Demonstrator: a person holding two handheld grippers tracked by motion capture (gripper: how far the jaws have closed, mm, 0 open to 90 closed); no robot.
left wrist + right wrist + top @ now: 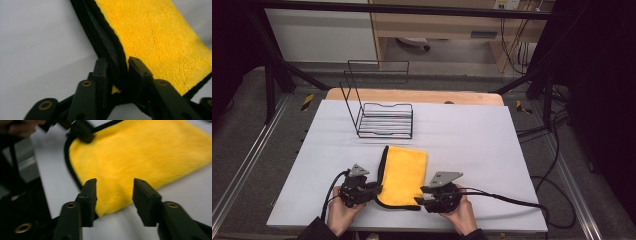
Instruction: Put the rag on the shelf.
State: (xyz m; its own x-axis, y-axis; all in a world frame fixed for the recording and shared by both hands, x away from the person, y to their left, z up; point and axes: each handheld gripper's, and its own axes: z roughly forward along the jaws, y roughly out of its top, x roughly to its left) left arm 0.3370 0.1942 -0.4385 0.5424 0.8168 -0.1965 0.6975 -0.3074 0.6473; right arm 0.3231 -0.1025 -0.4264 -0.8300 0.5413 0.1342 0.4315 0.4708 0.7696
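Observation:
A yellow cloth point(404, 175) with a black border lies folded flat on the white table point(477, 135), near its front edge. My left gripper point(378, 188) is at the cloth's near left edge. In the left gripper view the jaws point(117, 62) stand a little apart, with the thick black folded edge of the cloth point(155, 45) between them. My right gripper point(419, 195) is at the cloth's near right corner. Its jaws point(114, 183) are spread, the yellow edge point(140, 152) lies low between them, and neither pad touches it. The left gripper point(80, 130) also shows at the far side of the cloth.
A black wire rack point(384, 120) with a tall back frame stands on the table behind the cloth. Cables trail from both grippers, the right one across the table's front right. A hand point(339, 212) holds each gripper at the table's front edge.

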